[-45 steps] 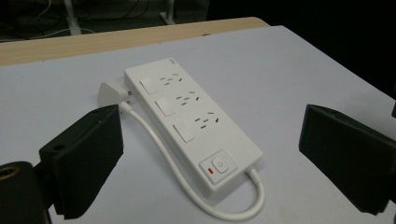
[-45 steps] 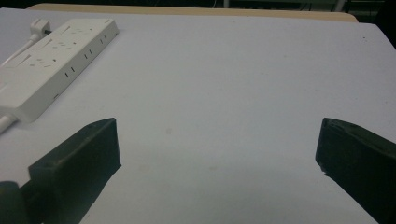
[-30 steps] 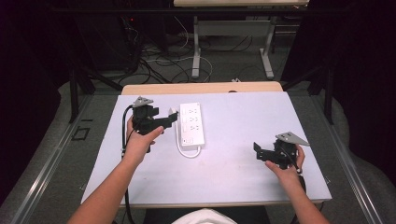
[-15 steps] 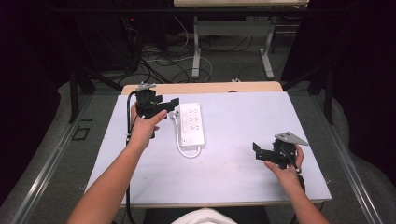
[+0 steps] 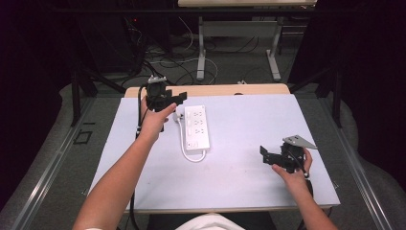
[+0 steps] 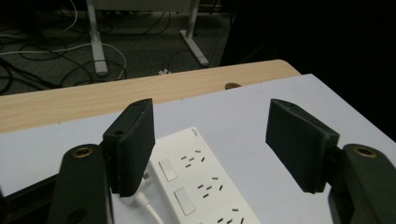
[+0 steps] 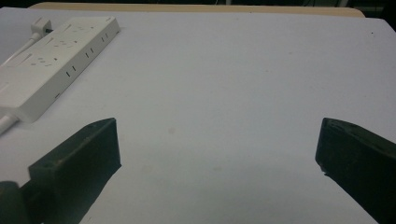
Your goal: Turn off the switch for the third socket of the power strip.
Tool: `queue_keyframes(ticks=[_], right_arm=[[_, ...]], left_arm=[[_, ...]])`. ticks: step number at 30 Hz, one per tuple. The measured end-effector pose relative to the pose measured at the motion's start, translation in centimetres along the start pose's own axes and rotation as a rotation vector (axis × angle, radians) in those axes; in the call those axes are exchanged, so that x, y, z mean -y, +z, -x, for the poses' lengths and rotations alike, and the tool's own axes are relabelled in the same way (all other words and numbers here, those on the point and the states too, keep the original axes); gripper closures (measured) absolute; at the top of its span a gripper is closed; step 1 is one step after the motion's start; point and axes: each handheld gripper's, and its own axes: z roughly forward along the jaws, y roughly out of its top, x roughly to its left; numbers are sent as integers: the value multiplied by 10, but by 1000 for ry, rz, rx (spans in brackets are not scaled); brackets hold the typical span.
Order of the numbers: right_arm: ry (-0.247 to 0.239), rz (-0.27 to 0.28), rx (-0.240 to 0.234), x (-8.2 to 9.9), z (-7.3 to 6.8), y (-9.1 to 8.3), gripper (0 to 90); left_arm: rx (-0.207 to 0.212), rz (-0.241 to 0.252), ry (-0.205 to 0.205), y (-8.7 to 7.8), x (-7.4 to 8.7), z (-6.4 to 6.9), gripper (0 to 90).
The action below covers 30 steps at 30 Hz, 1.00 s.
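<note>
Hovering: left gripper [image 5: 173, 99] is holding its jaws apart above the power strip [image 5: 197, 128]; right gripper [image 5: 269, 156], jaws apart, is gripping nothing. Nothing grasped yet.

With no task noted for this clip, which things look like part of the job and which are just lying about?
Likely in play:
- white power strip with its cord and plug
- left gripper, open, beside the plug
- right gripper, open, apart from the strip

Just there:
- table
- loose cables on the floor
- desk legs behind
</note>
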Motion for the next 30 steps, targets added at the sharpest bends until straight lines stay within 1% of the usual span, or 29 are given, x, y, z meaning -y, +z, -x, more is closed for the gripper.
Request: queue_keyframes(ticks=[1, 2, 4, 5, 6, 7, 8, 9, 10, 11, 12, 13, 14, 16, 17, 18, 19, 21, 22, 23, 26, 27, 28, 29, 30], right_arm=[[1, -3, -1, 0, 0, 0, 0], [2, -5, -1, 0, 0, 0, 0], [2, -4, -1, 0, 0, 0, 0], [5, -7, 0, 0, 0, -1, 0], [8, -5, 2, 0, 0, -1, 0], [9, -6, 5, 0, 0, -1, 0], [7, -4, 4, 0, 1, -1, 0], [9, 0, 2, 0, 1, -1, 0], [11, 6, 5, -1, 1, 0, 0], [14, 2, 4, 0, 1, 0, 0], [14, 12, 7, 0, 1, 1, 0], [18, -1, 3, 0, 2, 1, 0], [20, 4, 6, 0, 2, 1, 0], [17, 9, 6, 0, 1, 1, 0], [18, 3, -1, 0, 1, -1, 0], [12, -14, 5, 0, 1, -3, 0], [19, 2, 5, 0, 1, -2, 0], [21, 14, 8, 0, 2, -2, 0], [24, 13, 7, 0, 2, -2, 0], [25, 2, 5, 0, 2, -2, 0], [16, 1, 4, 1, 2, -1, 0], [23, 4, -1, 1, 1, -1, 0], [23, 4, -2, 1, 0, -1, 0], [24, 0, 1, 1, 0, -1, 0], [24, 3, -1, 1, 0, -2, 0]], left_arm=[[0, -8, 2, 2, -1, 0, 344], [-3, -5, -5, 4, -2, 0, 344], [-5, -1, 0, 8, -3, -1, 344], [-6, -7, 8, 9, -4, -2, 344], [-7, 2, -2, 11, -5, -3, 344], [-8, 5, -2, 13, -5, -3, 344], [-12, -1, 7, 15, -6, -5, 344], [-12, -1, 7, 15, -6, -5, 342], [-24, -2, -4, 19, -7, -7, 342], [-22, -9, -7, 21, -7, -8, 348], [-22, -9, -7, 21, -7, -8, 358], [-26, -17, -16, 24, -7, -10, 362], [-26, -17, -16, 24, -7, -10, 371], [-44, -23, -9, 30, -5, -11, 378], [-52, -25, 5, 31, -5, -11, 381], [-57, -22, 12, 33, -4, -11, 383], [-50, -22, 11, 34, -4, -12, 388], [-50, -26, 14, 37, -3, -12, 400], [-50, -26, 14, 37, -3, -12, 407], [-44, -42, 21, 41, -2, -12, 415], [-43, -55, 21, 44, -1, -13, 431], [-44, -58, 24, 46, 0, -13, 433], [-44, -65, 12, 49, 1, -14, 434], [-49, -72, 20, 51, 1, -15, 433], [-49, -72, 20, 51, 1, -15, 433]])
